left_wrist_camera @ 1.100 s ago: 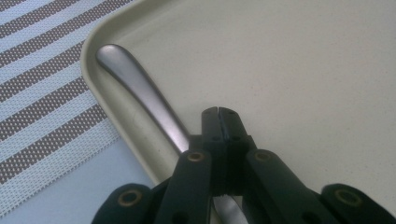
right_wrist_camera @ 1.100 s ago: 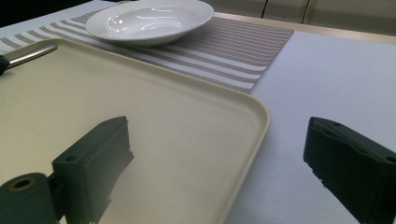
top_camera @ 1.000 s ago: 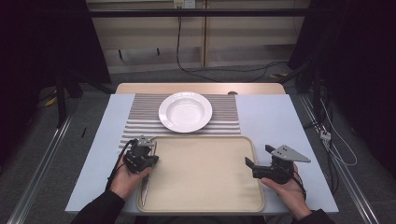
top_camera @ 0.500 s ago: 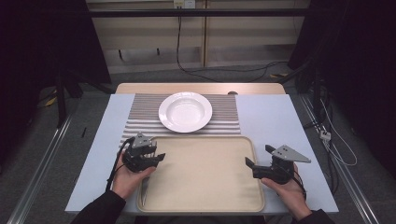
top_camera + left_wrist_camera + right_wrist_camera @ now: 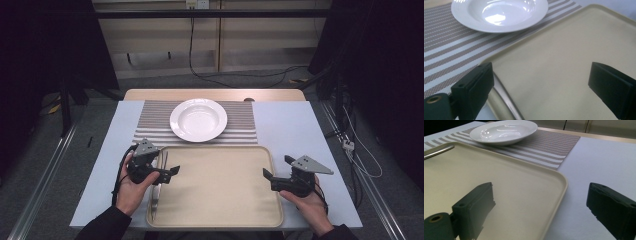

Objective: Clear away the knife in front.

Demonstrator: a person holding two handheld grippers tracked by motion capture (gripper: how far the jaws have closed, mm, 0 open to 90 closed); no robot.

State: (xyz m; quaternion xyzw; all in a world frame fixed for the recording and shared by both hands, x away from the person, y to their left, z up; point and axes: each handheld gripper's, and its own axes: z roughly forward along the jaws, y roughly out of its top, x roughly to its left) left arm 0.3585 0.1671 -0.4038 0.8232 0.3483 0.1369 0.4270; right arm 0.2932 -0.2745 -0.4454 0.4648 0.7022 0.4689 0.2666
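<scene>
One plate (image 5: 198, 119), striped mat (image 5: 150, 120), tray (image 5: 220, 185)

A pale blue table (image 5: 310, 135) stands on a grey floor (image 5: 85, 130). Beyond it, pale cabinet panels (image 5: 165, 47) line the back wall, with black cables (image 5: 235, 75) trailing below. Dark curtains (image 5: 385, 60) hang at both sides.

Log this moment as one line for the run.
left gripper: jaws just opened, nothing between | slim metal utensil: lying in beige tray, left edge | right gripper: open, over tray's right rim
</scene>
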